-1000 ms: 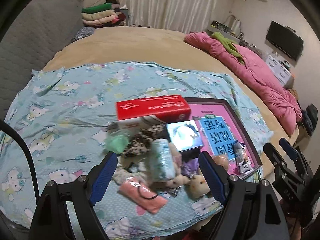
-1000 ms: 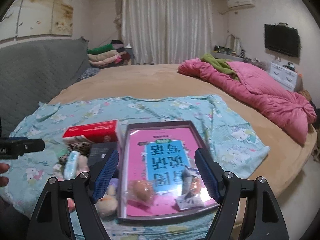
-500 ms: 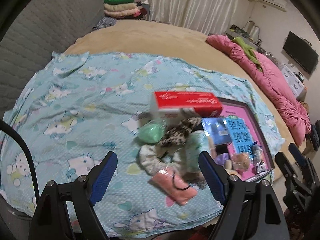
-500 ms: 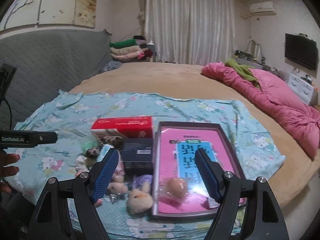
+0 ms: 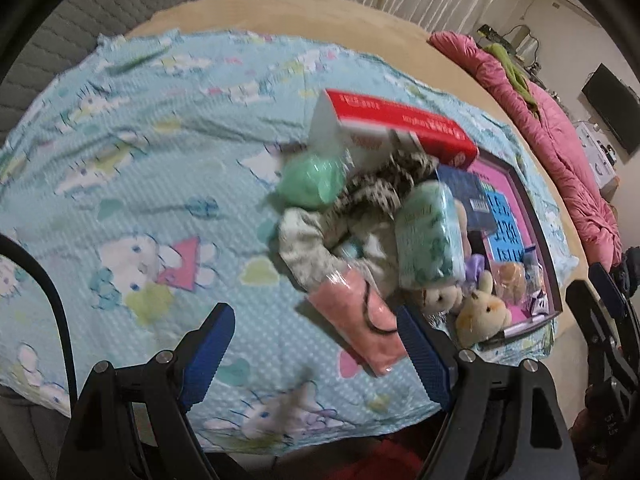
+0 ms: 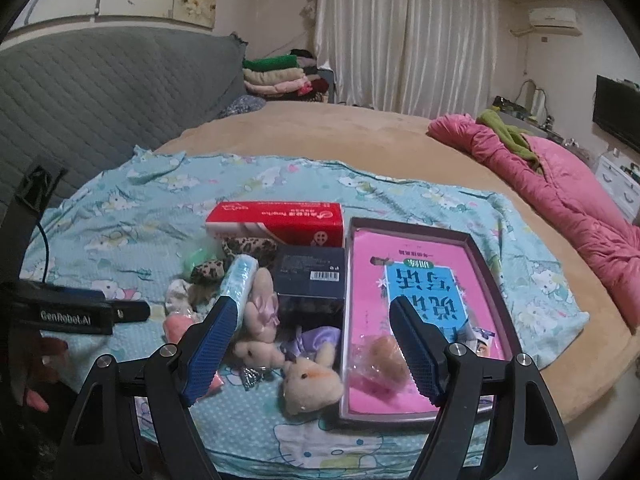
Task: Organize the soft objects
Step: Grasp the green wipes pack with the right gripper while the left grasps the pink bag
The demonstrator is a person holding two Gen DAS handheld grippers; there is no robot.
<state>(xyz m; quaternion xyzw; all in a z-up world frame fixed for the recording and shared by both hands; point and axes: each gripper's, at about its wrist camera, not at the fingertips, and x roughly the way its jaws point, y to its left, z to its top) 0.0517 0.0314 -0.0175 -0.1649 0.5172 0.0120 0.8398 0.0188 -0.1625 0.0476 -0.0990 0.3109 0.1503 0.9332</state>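
A pile of soft things lies on the blue cartoon cloth (image 5: 132,152): a pink packet (image 5: 360,320), a green round pouch (image 5: 312,180), a leopard scrunchie (image 5: 384,184), a tissue pack (image 5: 428,236) and small plush toys (image 5: 480,312). My left gripper (image 5: 316,344) is open and empty, just near of the pink packet. My right gripper (image 6: 312,344) is open and empty over the plush toys (image 6: 308,376), next to a tray (image 6: 496,280) holding a pink book.
A red box (image 6: 280,220) and a dark box (image 6: 312,276) stand behind the pile. A pink quilt (image 6: 560,192) lies at the right of the bed. Folded clothes (image 6: 280,76) are stacked at the back. The left gripper shows in the right wrist view (image 6: 80,312).
My left gripper has swung left and come closer to the cloth, so the pile now sits right of centre. My right gripper has also shifted left, from over the tray to over the plush toys.
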